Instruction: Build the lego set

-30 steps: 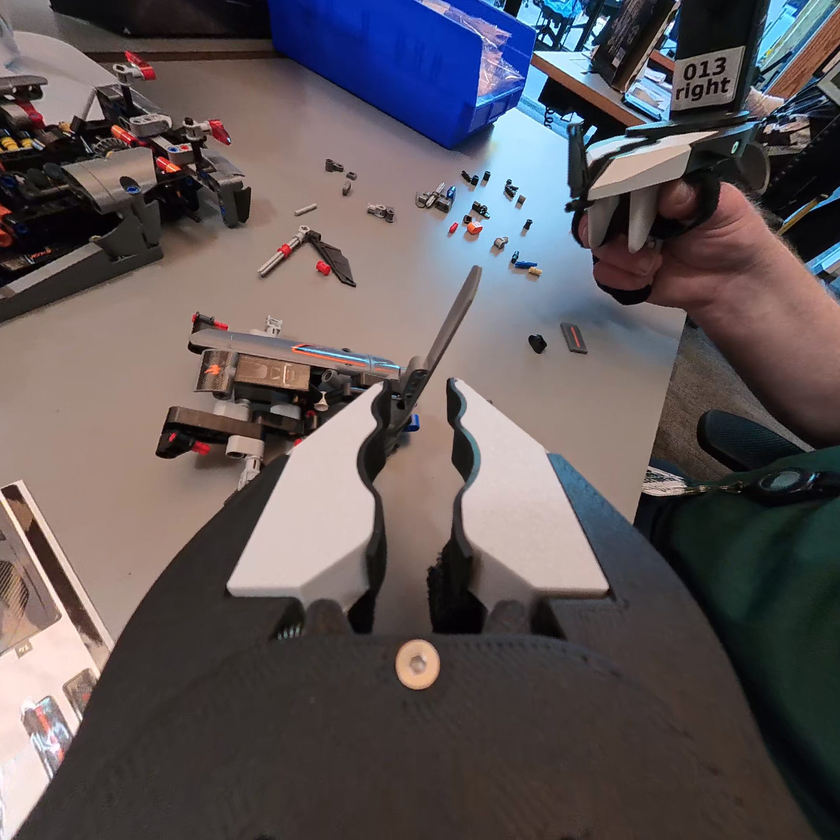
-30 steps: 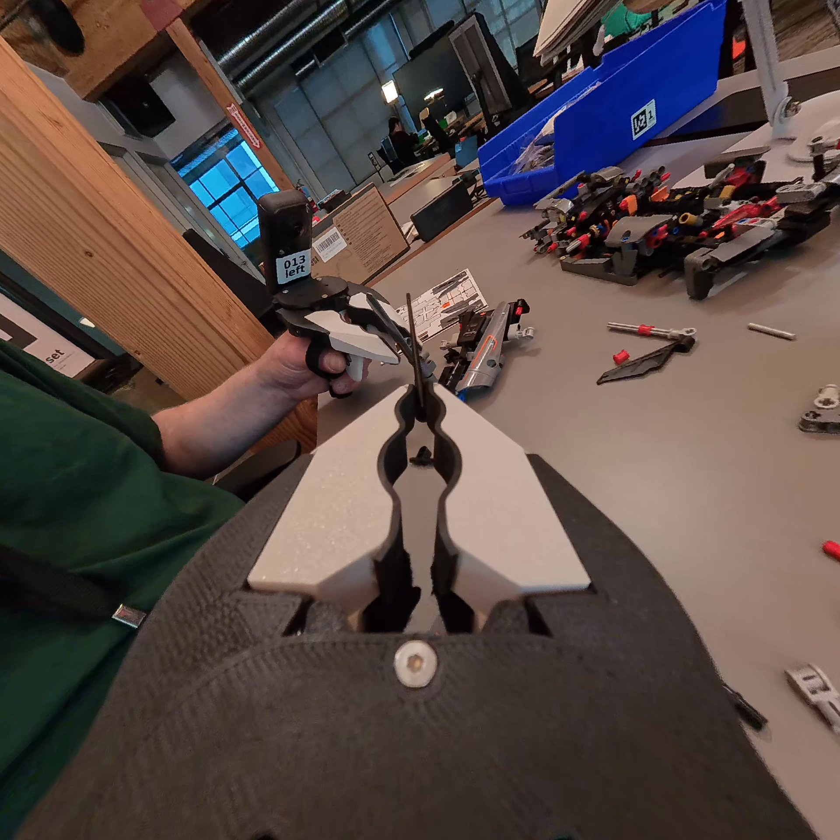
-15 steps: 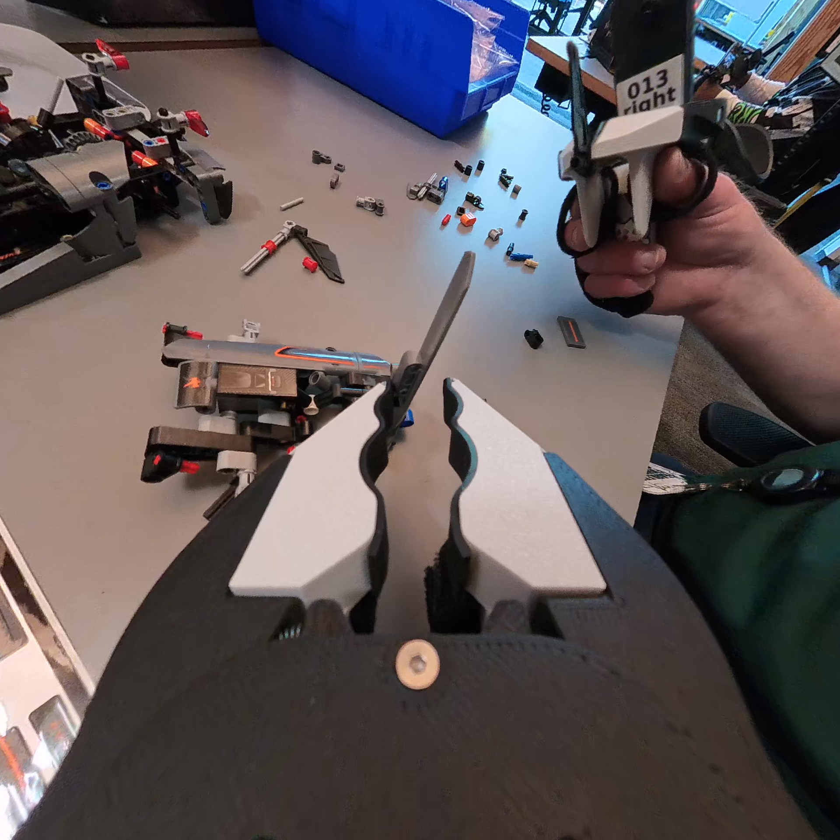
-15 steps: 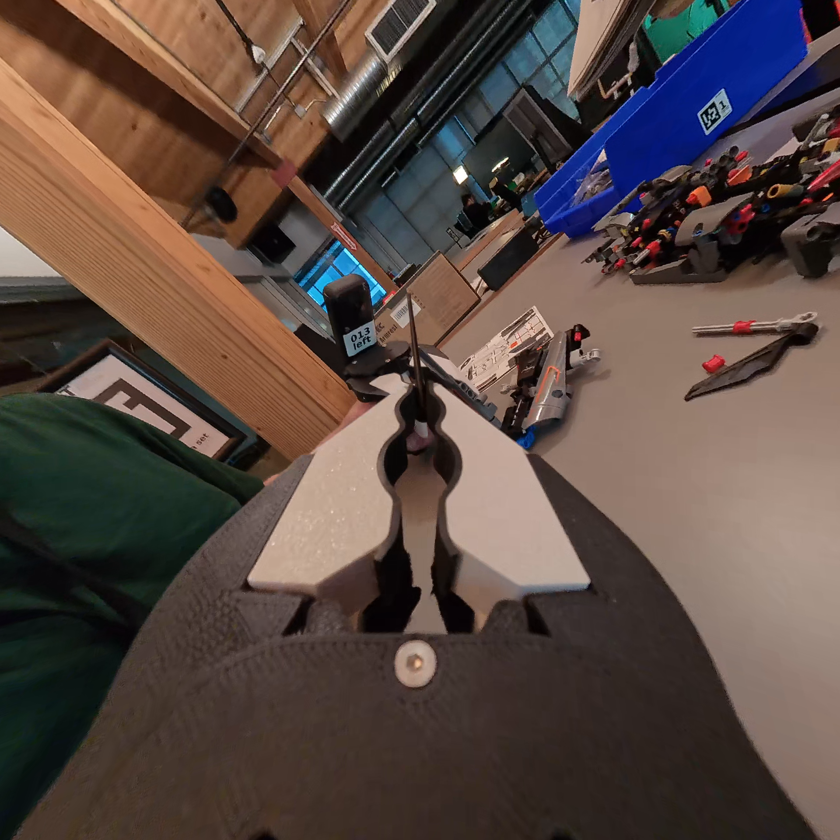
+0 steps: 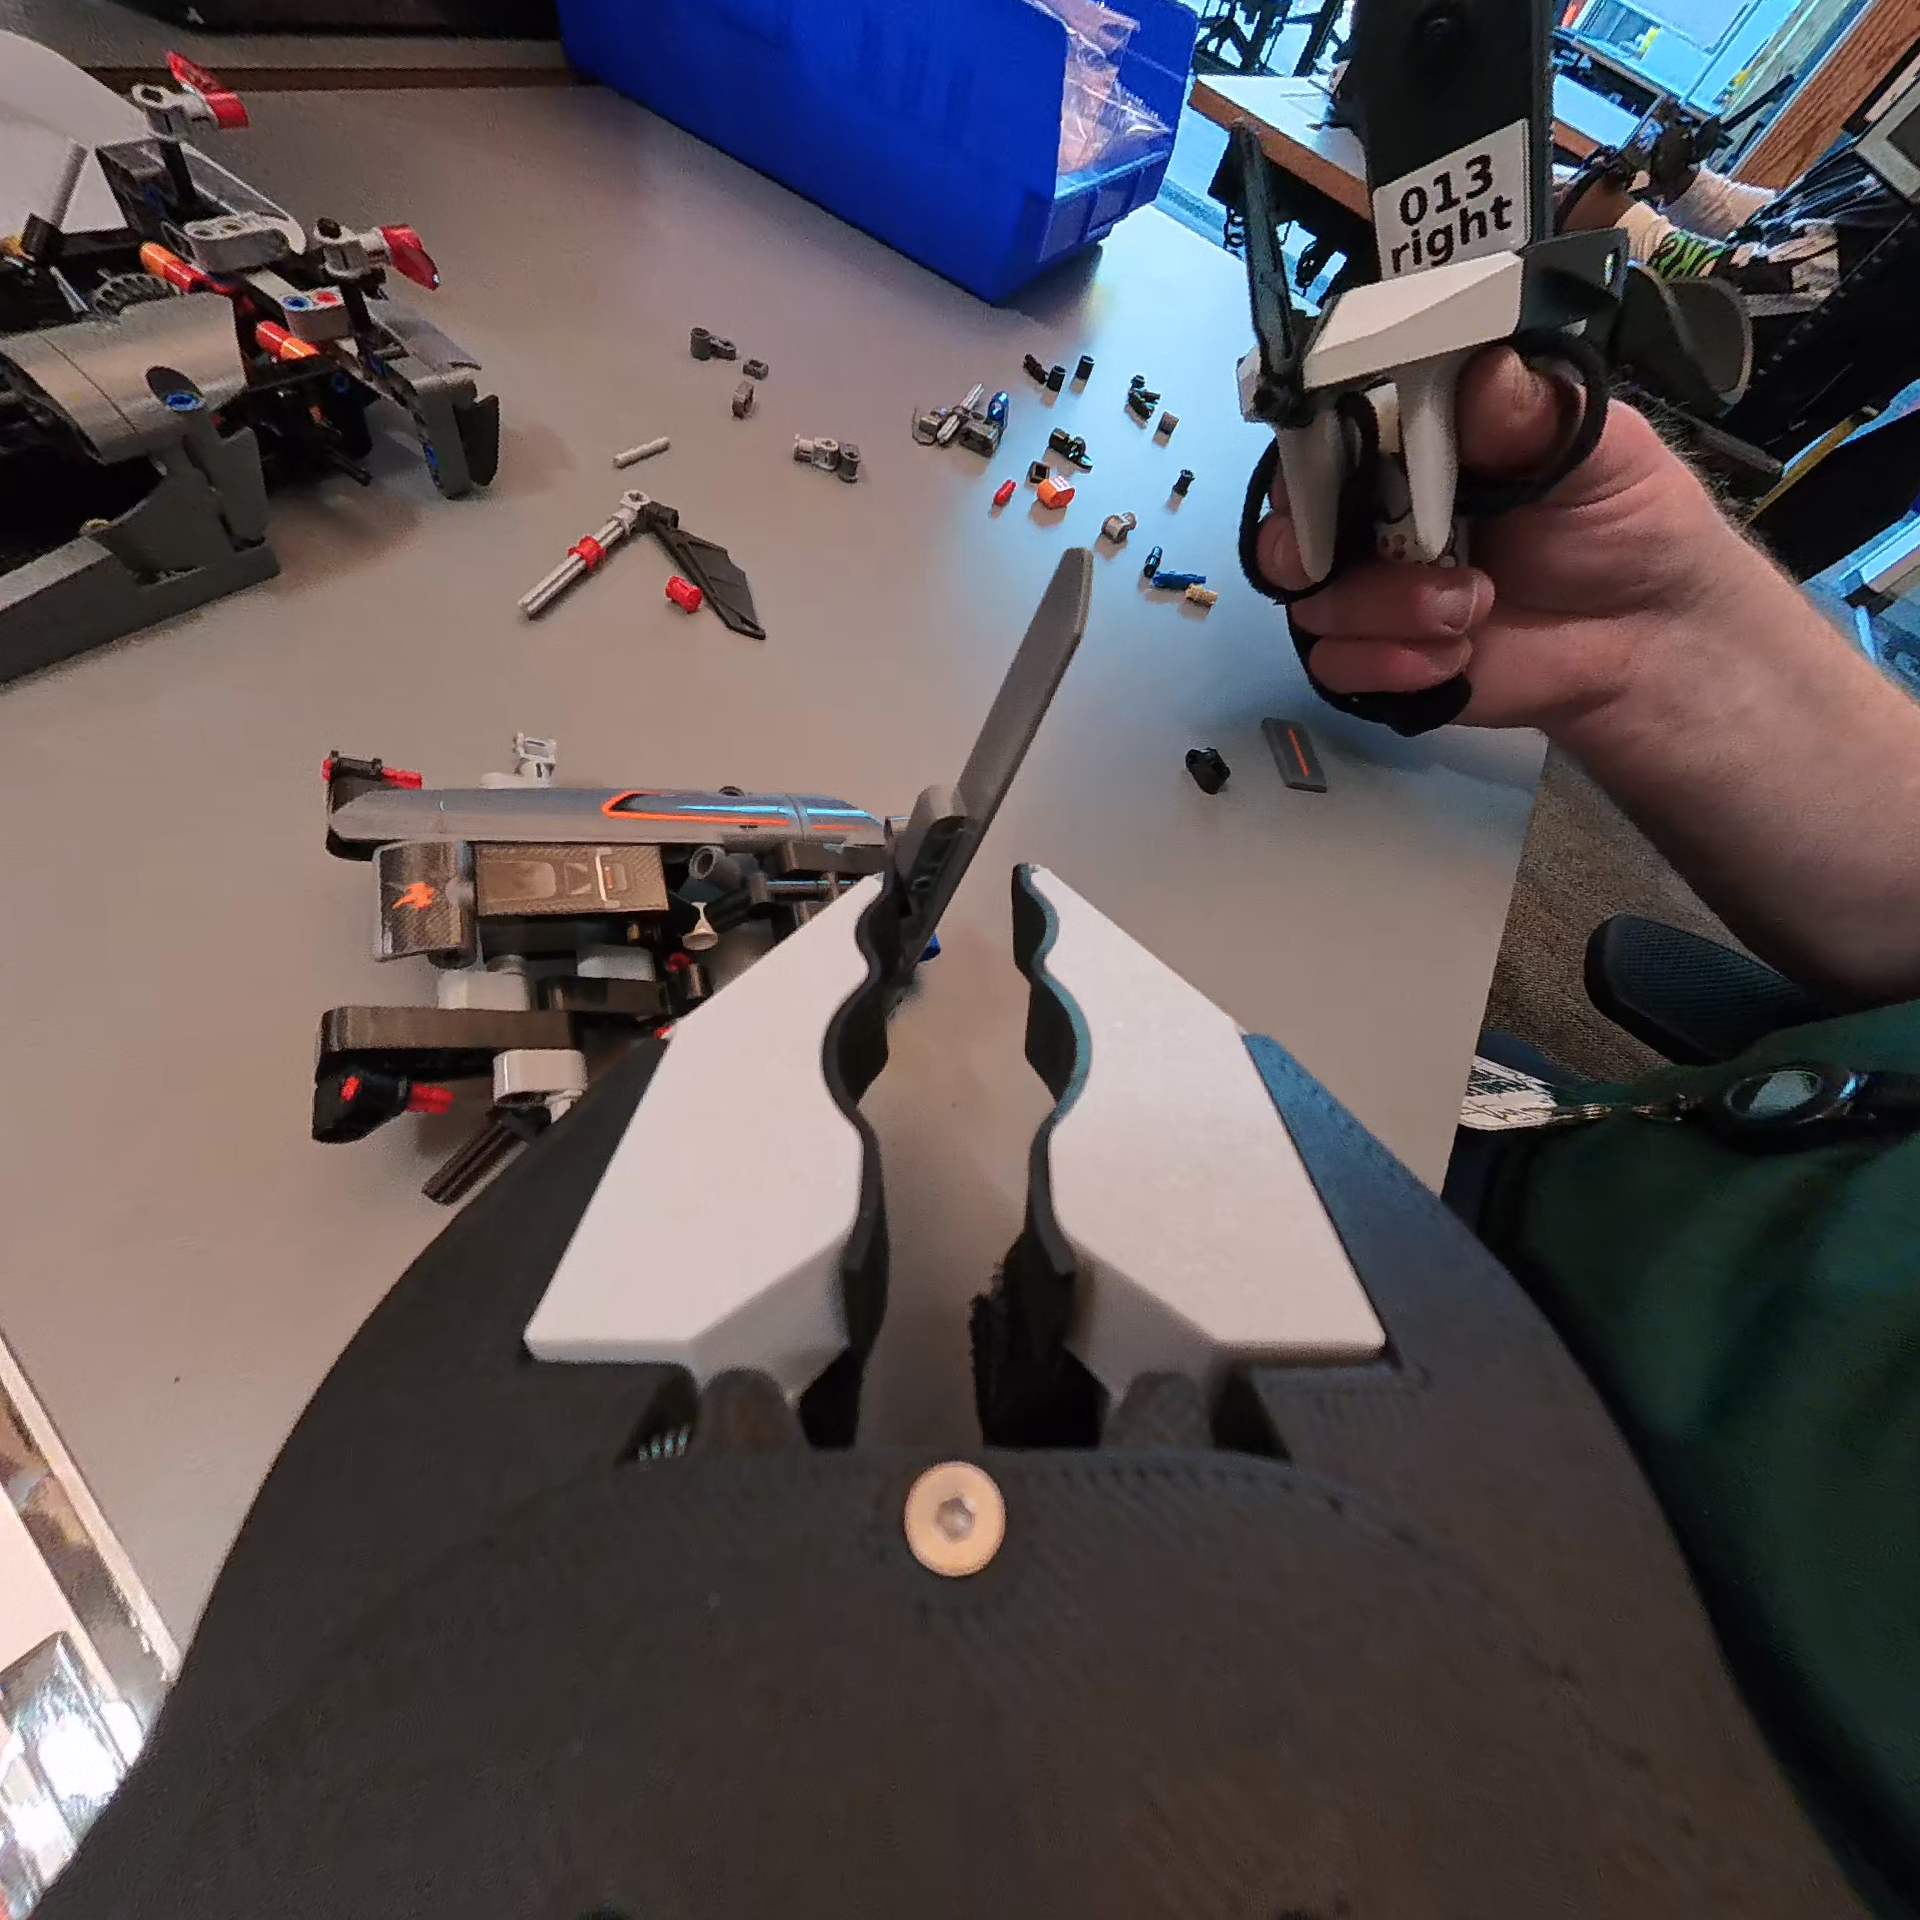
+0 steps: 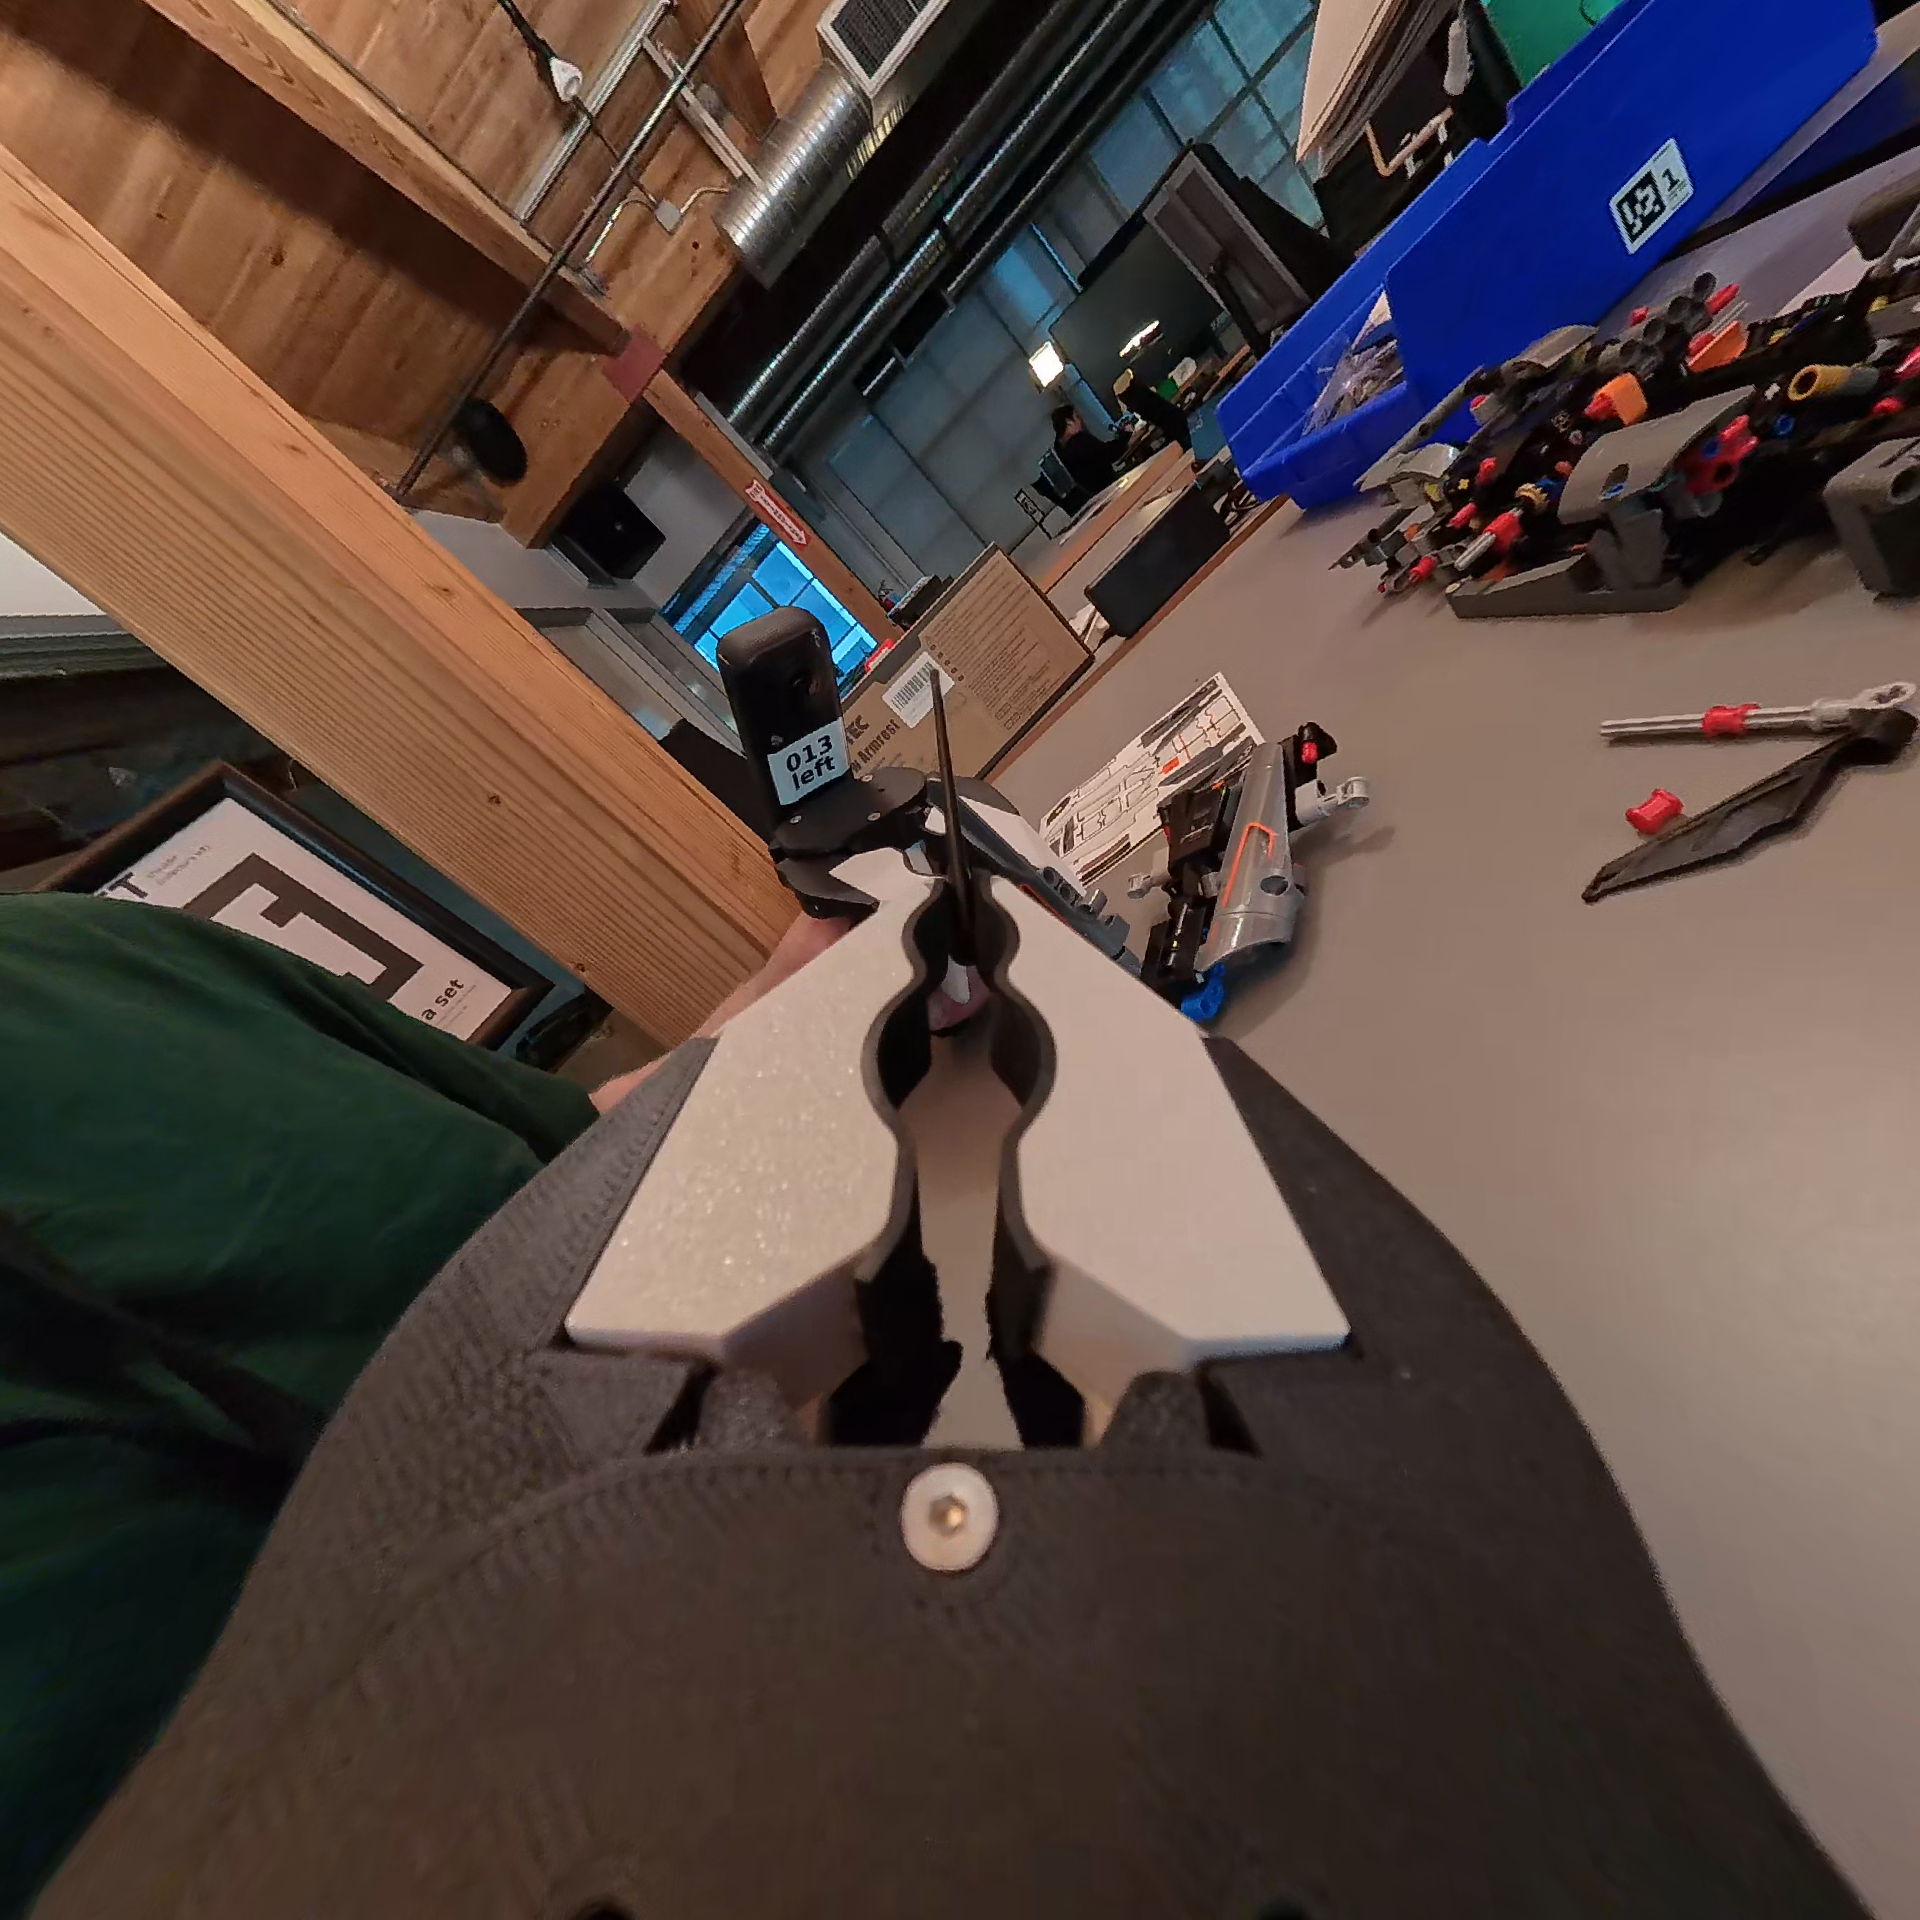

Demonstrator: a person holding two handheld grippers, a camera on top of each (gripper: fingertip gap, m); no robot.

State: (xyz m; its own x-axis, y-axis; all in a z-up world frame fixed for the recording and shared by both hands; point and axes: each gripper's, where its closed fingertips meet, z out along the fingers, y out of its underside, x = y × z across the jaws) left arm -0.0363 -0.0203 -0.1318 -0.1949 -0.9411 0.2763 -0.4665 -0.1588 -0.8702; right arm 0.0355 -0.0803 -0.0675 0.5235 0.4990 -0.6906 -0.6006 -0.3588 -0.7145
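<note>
Lego blade [image 6: 951, 810] pinched upright between right tool [image 6: 958, 940] tips

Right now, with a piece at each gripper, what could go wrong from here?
1. The right gripper pinches the thin black blade only at the tips of its jaws, close to the table edge; a slip may send it to the floor.
2. The left gripper has its jaws apart, and the grey panel rests against one side only, so it might tip or slide out.
3. The black pin and dark tile lie near that edge; a sweep could knock them off.
</note>
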